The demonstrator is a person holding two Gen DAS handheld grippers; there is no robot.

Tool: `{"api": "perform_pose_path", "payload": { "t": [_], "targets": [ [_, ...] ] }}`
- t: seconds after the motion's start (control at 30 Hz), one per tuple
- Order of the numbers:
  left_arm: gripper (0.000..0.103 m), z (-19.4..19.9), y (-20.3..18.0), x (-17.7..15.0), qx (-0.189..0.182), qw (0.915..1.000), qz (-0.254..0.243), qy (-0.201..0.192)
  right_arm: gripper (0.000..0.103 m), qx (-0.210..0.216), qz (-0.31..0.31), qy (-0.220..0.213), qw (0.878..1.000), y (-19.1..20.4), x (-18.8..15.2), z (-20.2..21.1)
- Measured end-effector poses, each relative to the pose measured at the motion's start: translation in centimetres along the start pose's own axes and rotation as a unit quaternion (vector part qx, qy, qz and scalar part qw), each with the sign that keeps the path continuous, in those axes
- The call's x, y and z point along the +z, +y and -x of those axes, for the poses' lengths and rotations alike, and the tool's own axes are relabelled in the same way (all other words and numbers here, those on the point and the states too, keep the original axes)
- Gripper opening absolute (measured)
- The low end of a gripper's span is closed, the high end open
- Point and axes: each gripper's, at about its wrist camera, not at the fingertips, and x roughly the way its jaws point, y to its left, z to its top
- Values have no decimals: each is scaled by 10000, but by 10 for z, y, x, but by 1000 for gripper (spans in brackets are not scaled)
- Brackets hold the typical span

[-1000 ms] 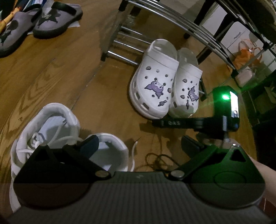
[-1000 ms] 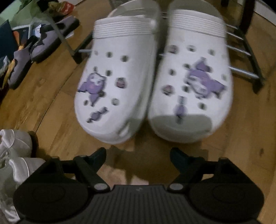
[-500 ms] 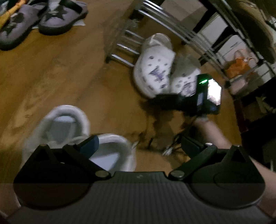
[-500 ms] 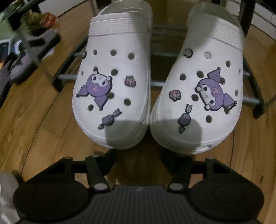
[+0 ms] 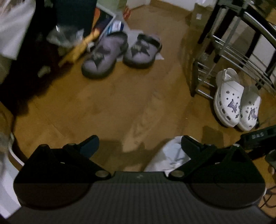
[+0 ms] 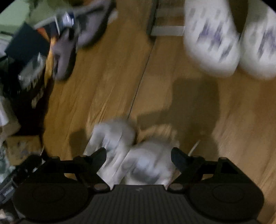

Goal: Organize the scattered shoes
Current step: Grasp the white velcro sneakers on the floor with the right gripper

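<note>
Two grey-purple clogs [image 5: 103,55] lie far across the wooden floor, blurred again at the top left as grey-purple clogs [image 6: 69,48]. The white clogs with purple charms [image 5: 231,100] stand side by side at the foot of the metal shoe rack [image 5: 215,69]; they appear smeared as white clogs [image 6: 212,37] at top right. My left gripper [image 5: 139,144] is open over bare floor, a white sneaker [image 5: 170,155] under its right finger. My right gripper [image 6: 139,156] hangs above the pair of white sneakers [image 6: 146,160], its jaws opening, pads clear of them. The right gripper's body [image 5: 258,136] shows at the edge.
Clutter of boxes, bags and papers [image 5: 72,36] lines the left side next to dark furniture [image 5: 25,69]. A cardboard box [image 5: 198,15] stands behind the rack. A cable [image 5: 269,196] trails on the floor at the lower right.
Both views swung left. The left gripper left the sneakers and now faces the grey clogs. The right gripper pulled back from the white clogs and came over the white sneakers.
</note>
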Motion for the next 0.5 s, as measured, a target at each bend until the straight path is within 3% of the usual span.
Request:
{"api": "perform_pose_path", "payload": {
  "t": [0.1,0.17,0.2,0.23,0.4,0.5],
  "targets": [
    [103,-4,16,-1,168,9998,43,45,83,228,-664,389,9968,-1,-11,-27],
    [103,-7,28,0,176,9997,170,54,83,364,-900,424,9944,-1,-16,-49],
    [103,-8,32,0,174,9996,221,71,83,320,-794,356,9957,2,-19,-56],
    [103,-10,36,0,166,9994,277,83,92,234,-699,234,9970,6,-22,-62],
    [103,-17,42,0,93,9988,451,150,92,-186,-425,-264,9986,22,-36,-78],
    [103,-25,43,-1,41,9979,605,236,99,-758,349,-104,9965,48,-39,-98]
  ]
}}
